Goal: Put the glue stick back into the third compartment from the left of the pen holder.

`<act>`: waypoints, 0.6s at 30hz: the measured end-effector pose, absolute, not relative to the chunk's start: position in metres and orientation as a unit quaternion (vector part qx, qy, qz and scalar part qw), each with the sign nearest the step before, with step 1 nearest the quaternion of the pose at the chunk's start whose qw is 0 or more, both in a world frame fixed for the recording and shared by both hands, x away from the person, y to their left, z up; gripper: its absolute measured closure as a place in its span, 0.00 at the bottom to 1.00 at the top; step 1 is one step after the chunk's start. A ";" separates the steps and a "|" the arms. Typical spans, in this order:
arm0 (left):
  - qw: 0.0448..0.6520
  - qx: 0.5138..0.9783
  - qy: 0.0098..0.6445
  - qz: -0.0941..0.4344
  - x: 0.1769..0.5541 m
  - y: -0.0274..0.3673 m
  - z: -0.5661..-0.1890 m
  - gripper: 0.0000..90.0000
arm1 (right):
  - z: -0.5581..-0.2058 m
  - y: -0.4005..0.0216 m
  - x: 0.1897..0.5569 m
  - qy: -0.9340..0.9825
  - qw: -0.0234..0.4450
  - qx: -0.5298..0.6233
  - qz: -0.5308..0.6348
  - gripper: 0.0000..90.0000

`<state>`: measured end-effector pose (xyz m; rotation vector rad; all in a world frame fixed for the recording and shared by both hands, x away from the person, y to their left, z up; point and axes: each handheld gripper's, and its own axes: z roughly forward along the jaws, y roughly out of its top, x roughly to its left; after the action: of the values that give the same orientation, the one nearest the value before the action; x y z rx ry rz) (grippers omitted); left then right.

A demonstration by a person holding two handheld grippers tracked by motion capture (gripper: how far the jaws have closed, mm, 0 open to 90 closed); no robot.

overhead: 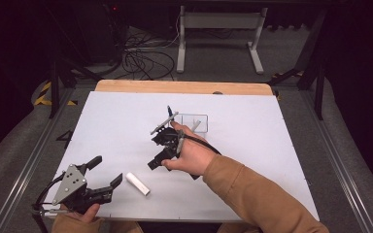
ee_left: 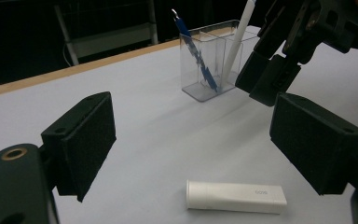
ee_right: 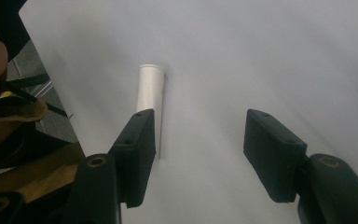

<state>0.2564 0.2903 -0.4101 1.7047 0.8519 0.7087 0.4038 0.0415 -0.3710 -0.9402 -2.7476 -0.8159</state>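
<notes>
High view first: the white tube (overhead: pixel 138 184) lies flat on the white tabletop (overhead: pixel 252 145), near the front edge, between the two hands. The right tongs (overhead: pixel 154 163) hang just above and behind it, jaws pointing down and toward the person, the right hand (overhead: pixel 190 156) wrapped round the body with the wrist bent inward. That looks like a reach lining up on the tube. The left tongs (overhead: pixel 108 171) sit low at the front left corner, jaws spread wide and pointing toward the tube, the hand at rest beneath them. Behind the right hand stands the clear holder (overhead: pixel 194 122), with a pen leaning out of it.

Left gripper view now: both black jaws are wide apart with nothing between them, and the tube (ee_left: pixel 236 198) lies crosswise on the tabletop just ahead, cap end to the left. Farther off, the clear holder (ee_left: pixel 210 63) has a blue pen (ee_left: pixel 193 49) and a white pen (ee_left: pixel 237 39) standing in separate compartments, so the tube may be headed there too. The right tongs (ee_left: pixel 270 79) loom in from the upper right.

Right gripper view: jaws partway open, gripping nothing. The tube (ee_right: pixel 149 95) runs away from the camera, partly hidden behind the left-hand jaw rather than centred in the gap, so the hand needs to shift sideways before closing.
</notes>
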 end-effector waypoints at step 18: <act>0.522 0.710 0.363 0.303 0.250 0.294 -0.411 0.17 | -0.385 0.061 0.399 -0.927 0.065 -0.290 -0.231 0.43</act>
<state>0.2498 0.2938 -0.4109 1.6997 0.8705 0.7265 0.3988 0.0607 -0.3849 -0.8745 -2.7966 -0.6975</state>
